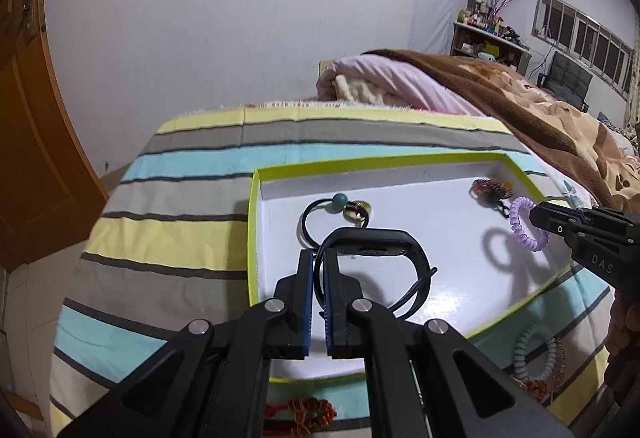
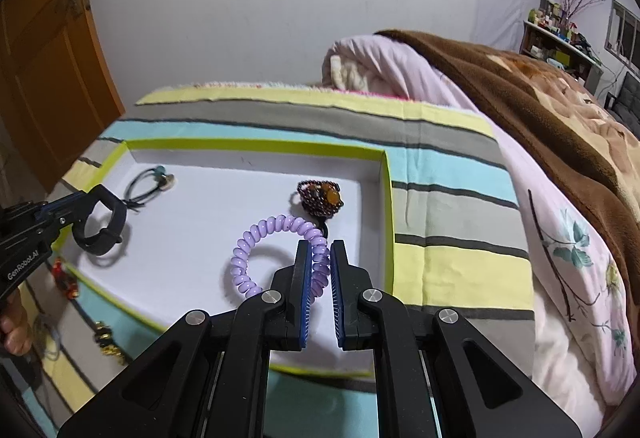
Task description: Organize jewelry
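Jewelry pieces are gathered in the white tray (image 1: 256, 238) on the striped bedsheet (image 1: 180, 173). The left gripper (image 1: 317, 258) is closed on the black band (image 1: 400, 250) over the tray's near left, and the right gripper (image 2: 320, 258) pinches the purple coil tie (image 2: 272, 234) over the right part, probably to set both down inside.

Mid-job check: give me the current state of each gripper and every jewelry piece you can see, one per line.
Left gripper: shut on black wristband.
Black wristband: held over the tray.
Right gripper: shut on purple spiral coil bracelet.
Purple spiral coil bracelet: gripped at one side, above the tray.
White shallow tray with lime-green rim: open.
Dark red beaded bracelet: lying in the tray.
Black cord bracelet with teal bead: lying in the tray.
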Tool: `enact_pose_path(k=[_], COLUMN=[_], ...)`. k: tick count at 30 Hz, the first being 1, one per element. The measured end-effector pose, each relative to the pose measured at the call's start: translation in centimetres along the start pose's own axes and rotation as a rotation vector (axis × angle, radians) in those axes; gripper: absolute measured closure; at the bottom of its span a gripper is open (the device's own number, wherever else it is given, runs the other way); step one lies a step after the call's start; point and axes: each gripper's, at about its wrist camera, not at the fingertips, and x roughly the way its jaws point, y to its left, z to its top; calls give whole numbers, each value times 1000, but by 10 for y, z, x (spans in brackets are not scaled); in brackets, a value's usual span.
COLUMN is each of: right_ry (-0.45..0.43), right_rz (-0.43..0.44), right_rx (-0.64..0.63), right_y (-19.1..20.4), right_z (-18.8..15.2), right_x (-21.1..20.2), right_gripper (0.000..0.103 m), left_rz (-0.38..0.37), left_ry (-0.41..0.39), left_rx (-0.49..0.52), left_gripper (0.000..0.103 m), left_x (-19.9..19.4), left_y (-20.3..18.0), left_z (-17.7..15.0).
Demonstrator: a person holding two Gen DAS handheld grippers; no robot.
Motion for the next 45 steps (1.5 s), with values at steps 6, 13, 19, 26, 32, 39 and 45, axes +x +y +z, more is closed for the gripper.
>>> enact_pose_path(k=[6, 13, 19, 26, 32, 39, 45], right_ry=[31, 42, 50, 10, -37, -106, -161], right_rz=[-26, -31, -30, -17, -9, 13, 36], right_rx=[2, -15, -21, -19, -4, 8, 8], right_y=[-4, -1, 2, 3, 4, 10, 18], right_z=[0, 4, 3, 3, -2, -21, -43], right_x=[16, 22, 24, 11, -15, -63, -104], right_gripper=[94, 93, 93, 82, 82, 82, 82], left_rz=[9, 24, 19, 0, 0, -16, -33], left_ry=[24, 34, 39, 20, -19, -96, -147], left_rx=[4, 15, 7, 1, -3, 5, 12], left_gripper=[98, 98, 98, 85, 84, 84, 84], left_x=[12, 22, 25, 18, -3, -47, -85], left_y=[-2, 0, 2, 3, 4, -2, -8], left_z=[2, 4, 3, 4, 2, -7, -24])
